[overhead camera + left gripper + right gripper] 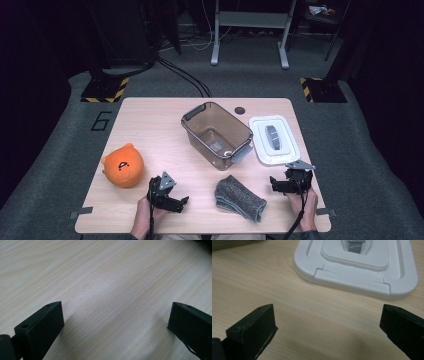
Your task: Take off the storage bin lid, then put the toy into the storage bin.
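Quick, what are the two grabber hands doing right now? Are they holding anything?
Left gripper: open, empty, over bare light wooden table.
Right gripper: open, empty, just short of the white plastic box lid.

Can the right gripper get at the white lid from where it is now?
Probably yes. The right gripper is open and empty, and the white lid lies flat just ahead of it with bare table between. The brown bin sits off to the side.
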Motion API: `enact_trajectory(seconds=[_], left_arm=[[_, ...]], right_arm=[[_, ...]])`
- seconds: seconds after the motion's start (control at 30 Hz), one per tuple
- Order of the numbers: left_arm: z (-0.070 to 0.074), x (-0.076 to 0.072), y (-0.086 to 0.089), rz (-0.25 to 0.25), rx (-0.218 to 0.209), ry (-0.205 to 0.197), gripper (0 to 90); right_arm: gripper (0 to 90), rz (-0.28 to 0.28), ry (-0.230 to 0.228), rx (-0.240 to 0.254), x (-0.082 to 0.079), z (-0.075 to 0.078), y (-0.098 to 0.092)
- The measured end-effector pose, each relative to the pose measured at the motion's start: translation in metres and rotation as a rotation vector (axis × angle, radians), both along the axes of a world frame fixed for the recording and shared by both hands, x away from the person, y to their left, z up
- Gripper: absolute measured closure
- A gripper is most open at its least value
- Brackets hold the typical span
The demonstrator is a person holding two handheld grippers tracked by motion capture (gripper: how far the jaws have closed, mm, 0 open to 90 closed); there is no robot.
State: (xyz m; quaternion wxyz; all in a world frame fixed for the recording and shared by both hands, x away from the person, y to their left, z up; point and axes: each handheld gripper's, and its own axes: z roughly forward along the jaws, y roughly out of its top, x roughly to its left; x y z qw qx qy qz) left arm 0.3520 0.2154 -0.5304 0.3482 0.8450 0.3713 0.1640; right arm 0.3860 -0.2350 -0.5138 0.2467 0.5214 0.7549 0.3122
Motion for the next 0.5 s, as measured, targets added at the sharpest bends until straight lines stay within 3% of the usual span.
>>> enact_trajectory(seconds=[0.27,0.5], left_arm=[[0.001,-0.001,-0.001,0.007,-0.008,-0.013,0.0],[0.018,-0.006,0.005,-0.005,-0.016,-0.028,0.0]], right_arm=[[0.0,-0.014,-0.007,0.002,-0.006,-0.008,-0.005],[0.0,-0.005,0.011,-0.012,-0.006,-0.014,-0.005]])
